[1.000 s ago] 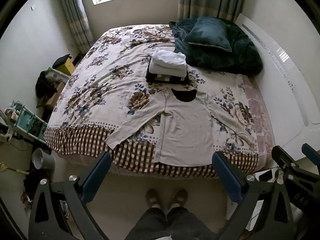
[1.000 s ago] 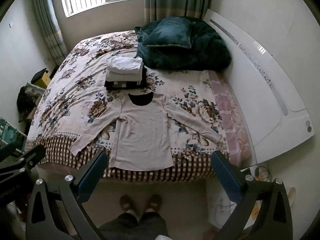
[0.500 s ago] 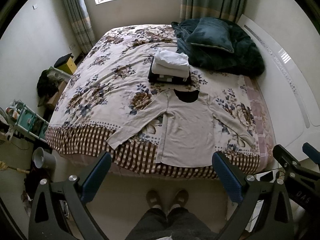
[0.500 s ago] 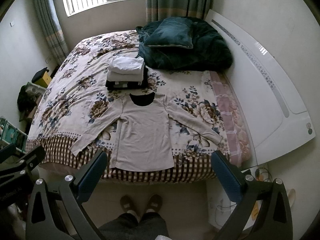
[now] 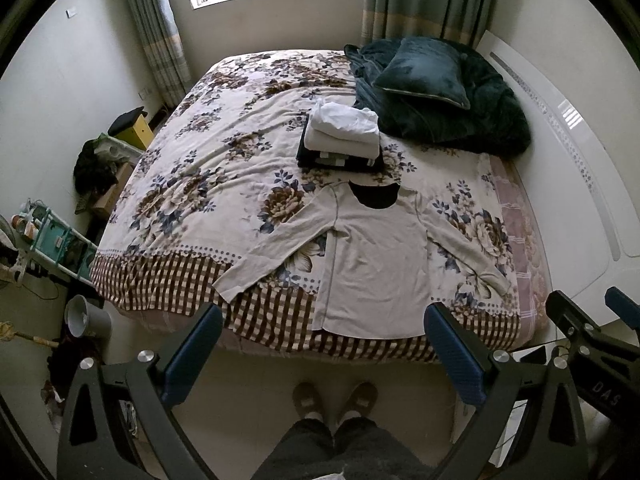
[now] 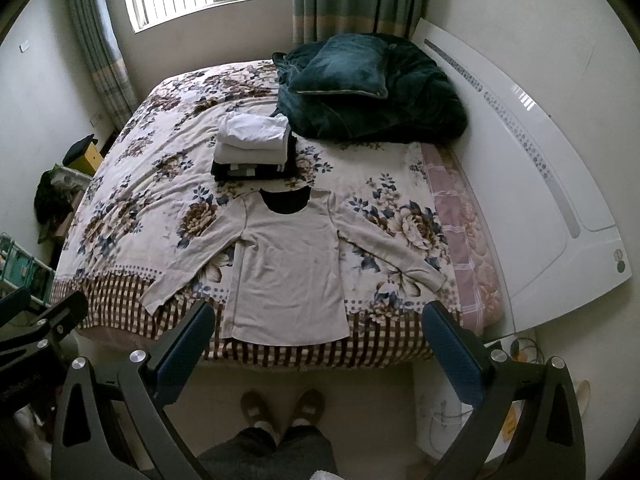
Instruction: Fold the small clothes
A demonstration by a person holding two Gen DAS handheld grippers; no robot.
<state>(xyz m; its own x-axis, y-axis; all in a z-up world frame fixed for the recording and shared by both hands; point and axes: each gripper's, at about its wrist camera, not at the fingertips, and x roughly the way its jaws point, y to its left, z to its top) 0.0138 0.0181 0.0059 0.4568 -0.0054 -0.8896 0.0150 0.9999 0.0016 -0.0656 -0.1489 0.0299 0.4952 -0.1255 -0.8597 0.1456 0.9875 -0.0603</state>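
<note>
Both my left tongs [image 5: 322, 354] and right tongs [image 6: 316, 350] gape wide and empty, well short of the limp, light beige top [image 5: 374, 264] lying flat at twelve o'clock, best pinched at its sleeve cuffs.

A floral bedspread [image 5: 224, 168] covers the bed. At its far right corner a dark green quilt [image 5: 472, 120] lies heaped, a matching pillow [image 5: 424, 72] on top. Left of the bed, on the floor, stands a grey bucket [image 5: 82, 316].
</note>
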